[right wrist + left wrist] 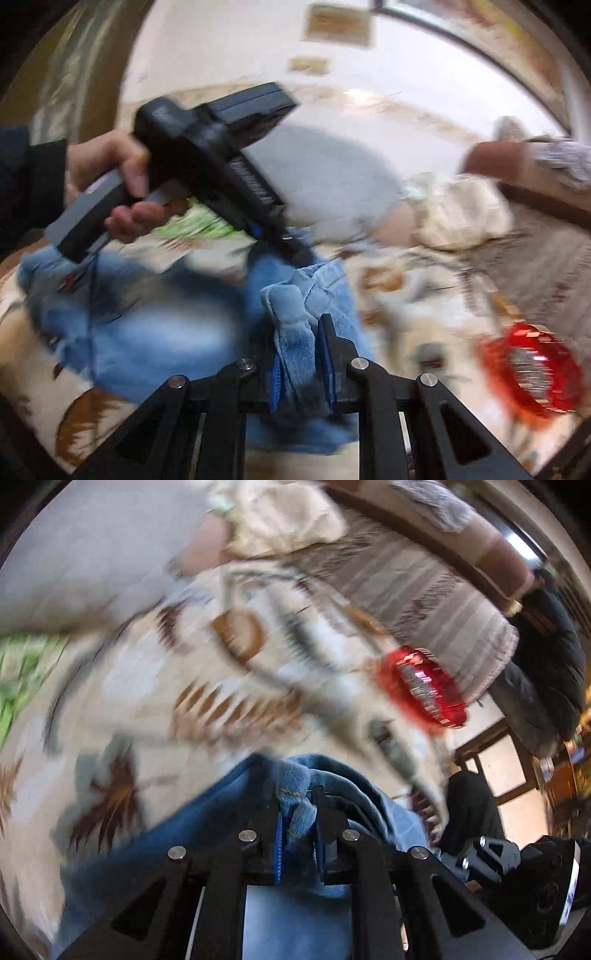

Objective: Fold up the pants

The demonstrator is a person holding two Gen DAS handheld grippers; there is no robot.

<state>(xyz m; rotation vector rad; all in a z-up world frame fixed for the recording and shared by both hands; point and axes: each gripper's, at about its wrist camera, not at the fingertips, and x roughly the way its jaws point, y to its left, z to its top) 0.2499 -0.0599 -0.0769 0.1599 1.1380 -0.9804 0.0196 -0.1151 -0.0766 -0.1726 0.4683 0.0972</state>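
Left wrist view: the left gripper [297, 812] is clenched on a bunched hem of the blue jeans [207, 849], which trail over a leaf-patterned blanket [147, 686]. In the right wrist view the right gripper [301, 354] likewise pinches a thick fold of denim, and the jeans spread left across the blanket beneath the other handheld tool. Both pictures are smeared with motion blur. The likely trouble: each grip holds only a narrow wad of cloth, so a quick swing could pull it free, or the legs could land uneven. The red faceted dish [535, 369] sits near and could be swept off.
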